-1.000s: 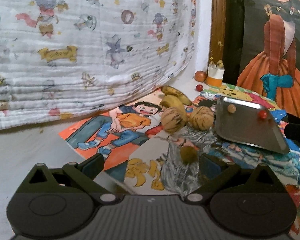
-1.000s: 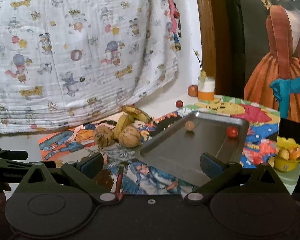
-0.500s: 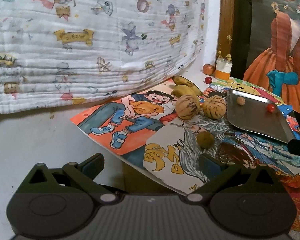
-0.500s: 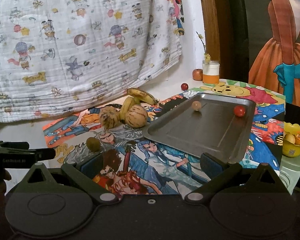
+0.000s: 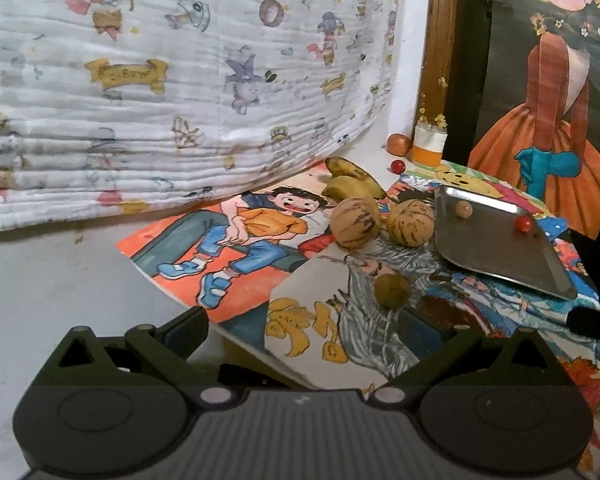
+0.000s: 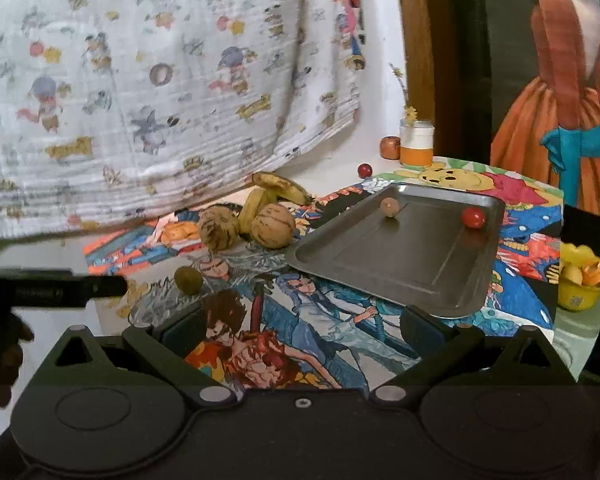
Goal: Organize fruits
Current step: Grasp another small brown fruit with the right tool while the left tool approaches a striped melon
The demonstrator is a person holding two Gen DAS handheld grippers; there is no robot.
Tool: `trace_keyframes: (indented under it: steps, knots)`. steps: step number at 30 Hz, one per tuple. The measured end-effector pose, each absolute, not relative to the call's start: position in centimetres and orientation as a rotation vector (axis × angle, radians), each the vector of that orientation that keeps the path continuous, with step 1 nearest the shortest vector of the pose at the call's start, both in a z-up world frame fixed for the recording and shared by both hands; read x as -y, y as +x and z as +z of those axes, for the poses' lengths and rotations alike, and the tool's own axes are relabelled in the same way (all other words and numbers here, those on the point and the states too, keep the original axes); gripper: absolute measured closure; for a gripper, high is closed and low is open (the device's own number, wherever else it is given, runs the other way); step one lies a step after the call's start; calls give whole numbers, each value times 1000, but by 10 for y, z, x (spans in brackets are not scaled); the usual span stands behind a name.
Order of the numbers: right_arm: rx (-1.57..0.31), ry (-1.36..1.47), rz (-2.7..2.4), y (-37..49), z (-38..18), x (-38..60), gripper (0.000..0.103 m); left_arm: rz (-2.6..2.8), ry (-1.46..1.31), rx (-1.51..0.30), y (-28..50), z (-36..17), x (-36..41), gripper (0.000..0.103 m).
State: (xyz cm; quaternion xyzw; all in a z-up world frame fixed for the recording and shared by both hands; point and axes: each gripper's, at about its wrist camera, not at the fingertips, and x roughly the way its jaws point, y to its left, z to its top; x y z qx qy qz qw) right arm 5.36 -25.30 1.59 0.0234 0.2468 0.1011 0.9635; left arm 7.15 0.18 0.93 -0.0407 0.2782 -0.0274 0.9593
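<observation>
A metal tray (image 6: 380, 256) (image 5: 496, 248) lies on colourful posters and holds a small tan ball (image 6: 389, 205) and a red cherry tomato (image 6: 473, 217). Two striped tan melons (image 6: 273, 220) (image 5: 356, 222), bananas (image 6: 278, 190) (image 5: 352, 188) and a small green fruit (image 6: 188, 279) (image 5: 392, 290) lie left of the tray. My left gripper (image 5: 304, 328) is open and empty, just short of the green fruit. My right gripper (image 6: 300, 324) is open and empty, in front of the tray's near edge.
A jar with an orange band (image 6: 417, 142), a reddish fruit (image 6: 390, 147) and a loose red ball (image 6: 365, 170) stand at the back. A yellow cup (image 6: 580, 280) with fruit sits at the right. A printed cloth (image 5: 160, 80) hangs behind. A painting (image 5: 548, 100) stands at the right.
Both grippers have pulled back and up from the fruits, which now look farther off. Neither gripper has taken hold of anything. The fruits have not moved.
</observation>
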Motion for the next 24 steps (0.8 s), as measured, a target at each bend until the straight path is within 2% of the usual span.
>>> trace_keyframes:
  steps: [24]
  knots:
    - [-589, -34, 317, 105, 11, 183, 1, -147, -56, -668, 168, 3, -22, 0]
